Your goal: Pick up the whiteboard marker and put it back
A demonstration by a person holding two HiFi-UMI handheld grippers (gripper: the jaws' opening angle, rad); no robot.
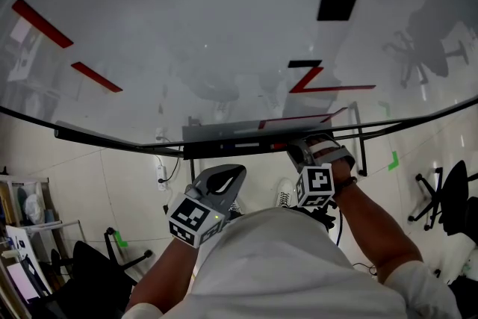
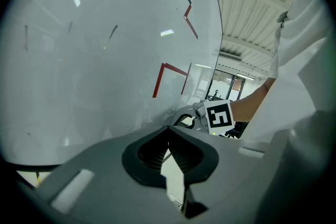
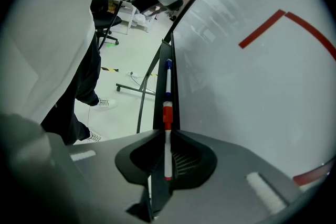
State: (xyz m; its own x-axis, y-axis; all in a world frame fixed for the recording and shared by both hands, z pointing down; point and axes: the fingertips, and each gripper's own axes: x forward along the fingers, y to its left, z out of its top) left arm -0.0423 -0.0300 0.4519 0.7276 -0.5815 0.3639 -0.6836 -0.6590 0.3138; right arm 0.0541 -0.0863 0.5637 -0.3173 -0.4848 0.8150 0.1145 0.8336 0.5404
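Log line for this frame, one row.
right gripper: shut on red-banded marker, lined along tray | left gripper: shut, empty, away from whiteboard | blue-capped marker: in tray

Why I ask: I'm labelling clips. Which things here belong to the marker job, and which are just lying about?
Job: red marker in the right tongs; whiteboard tray; whiteboard.
Lying about: blue marker in tray; shut left tongs; office chair.
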